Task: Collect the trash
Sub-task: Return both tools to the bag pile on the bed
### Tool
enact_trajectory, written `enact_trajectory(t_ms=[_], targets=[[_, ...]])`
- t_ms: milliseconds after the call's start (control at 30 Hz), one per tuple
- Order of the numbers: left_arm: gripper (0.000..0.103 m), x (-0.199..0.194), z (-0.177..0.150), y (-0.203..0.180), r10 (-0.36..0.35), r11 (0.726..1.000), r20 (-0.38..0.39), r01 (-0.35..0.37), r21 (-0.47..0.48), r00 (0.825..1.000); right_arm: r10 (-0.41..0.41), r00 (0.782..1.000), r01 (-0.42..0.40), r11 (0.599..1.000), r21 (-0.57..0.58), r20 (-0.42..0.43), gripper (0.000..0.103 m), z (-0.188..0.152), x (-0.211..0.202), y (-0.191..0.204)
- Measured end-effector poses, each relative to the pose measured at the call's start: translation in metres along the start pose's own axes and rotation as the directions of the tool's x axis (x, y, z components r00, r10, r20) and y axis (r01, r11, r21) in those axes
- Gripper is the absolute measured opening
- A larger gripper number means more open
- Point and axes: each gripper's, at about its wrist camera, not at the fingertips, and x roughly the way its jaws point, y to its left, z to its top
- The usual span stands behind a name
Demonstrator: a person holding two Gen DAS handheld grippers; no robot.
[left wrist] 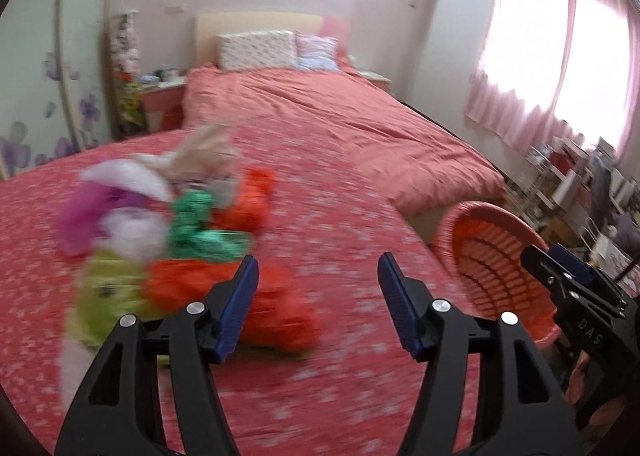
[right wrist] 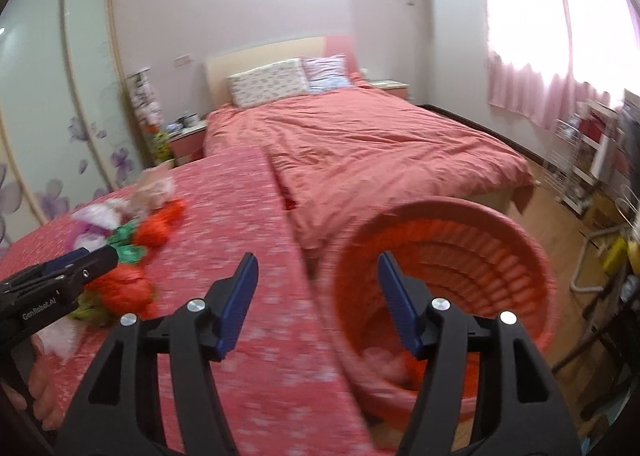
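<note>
Across the floral red surface (left wrist: 320, 396) lay crumpled plastic bags (left wrist: 192, 232), an orange basket (right wrist: 460, 256) beside its edge. Beyond stood a bed (right wrist: 380, 144). Left gripper (left wrist: 318, 288) and right gripper (right wrist: 318, 288) were both open, empty.

Left side: we find a heap of crumpled bags (left wrist: 168, 232) blocking the desk (left wrist: 340, 376).
Middle: we see bare cloth open for passage.
Right edge: the orange basket (right wrist: 448, 256) stands just beside the desk, its mouth unobstructed.
Beyond: the bed (right wrist: 380, 144) closes off the far end.

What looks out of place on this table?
A heap of crumpled plastic bags lies on the red tablecloth, not in the orange basket beside the table edge. The basket appears tilted.
</note>
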Motion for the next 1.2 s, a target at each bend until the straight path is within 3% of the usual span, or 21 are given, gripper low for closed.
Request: enact_trajectory(t_ms=[133,367,533,833,1067,1200], targets=[[0.069,-0.02,-0.006,0.042,0.081,0.996,0.039,-0.079,-0.044,0.996,0.096,0.995,-0.097,0.994,-0.058,-0.028,0.061,0.002,0.012,0.055],[0.07,-0.045,-0.028,0.121,0.198,0.969,0.042,-0.19,-0.155,0.979,0.232,0.967,-0.247,0.956,-0.16,-0.107,0.06,-0.006,0.031,0.141],[0.07,-0.053,-0.044,0.158,0.242,0.948,0.013,-0.234,-0.215,0.97,0.255,0.953,-0.287,0.932,-0.222,-0.161,0.059,-0.019,0.043,0.183],[0.07,-0.061,-0.069,0.179,0.239,0.945,-0.017,-0.237,-0.224,0.971,0.179,0.955,-0.238,0.938,-0.251,-0.236,0.058,-0.033,0.078,0.2],[0.07,-0.045,-0.074,0.167,0.185,0.959,-0.056,-0.192,-0.207,0.981,0.177,0.955,-0.225,0.955,-0.193,-0.237,0.03,-0.02,0.088,0.191],[0.07,-0.037,-0.078,0.161,0.163,0.965,-0.082,-0.177,-0.195,0.983,0.16,0.963,-0.197,0.967,-0.162,-0.218,0.026,-0.015,0.087,0.178]])
